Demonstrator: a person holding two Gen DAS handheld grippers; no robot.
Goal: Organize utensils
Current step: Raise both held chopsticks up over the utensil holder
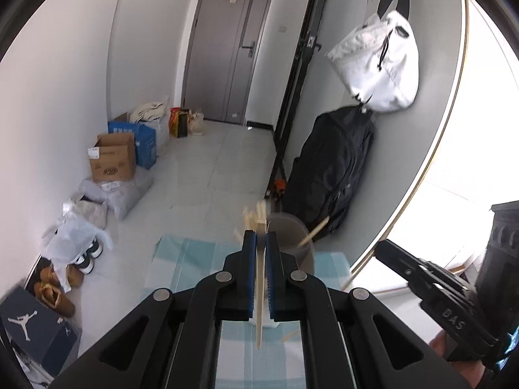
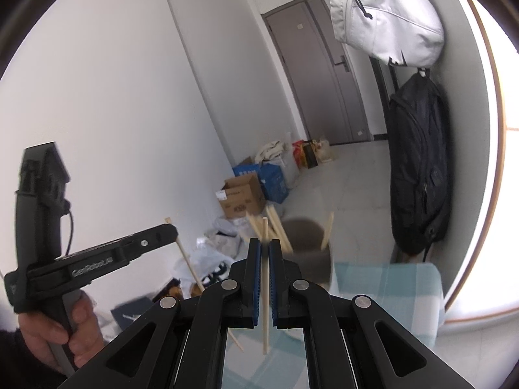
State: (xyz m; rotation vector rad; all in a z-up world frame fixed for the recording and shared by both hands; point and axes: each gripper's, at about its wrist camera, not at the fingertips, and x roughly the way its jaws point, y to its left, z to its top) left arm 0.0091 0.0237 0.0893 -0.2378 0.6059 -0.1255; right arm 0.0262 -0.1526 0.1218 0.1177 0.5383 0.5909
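My left gripper (image 1: 261, 236) is shut on a pale wooden chopstick (image 1: 259, 295) that stands upright between its blue pads. My right gripper (image 2: 265, 244) is shut on another chopstick (image 2: 265, 291), also upright. Both hang just in front of a grey-brown holder cup (image 1: 296, 243), which also shows in the right wrist view (image 2: 311, 249), standing on a blue checked cloth (image 2: 389, 288). Several chopsticks (image 2: 327, 230) lean in the cup. The left gripper (image 2: 168, 231) shows in the right wrist view with its chopstick (image 2: 189, 264) slanting down.
A white bag (image 1: 379, 64) and a black backpack (image 1: 331, 168) hang on the wall to the right. Cardboard boxes (image 1: 112, 157), plastic bags and shoes (image 1: 58, 288) lie on the floor at left. A grey door (image 1: 227, 52) stands at the back.
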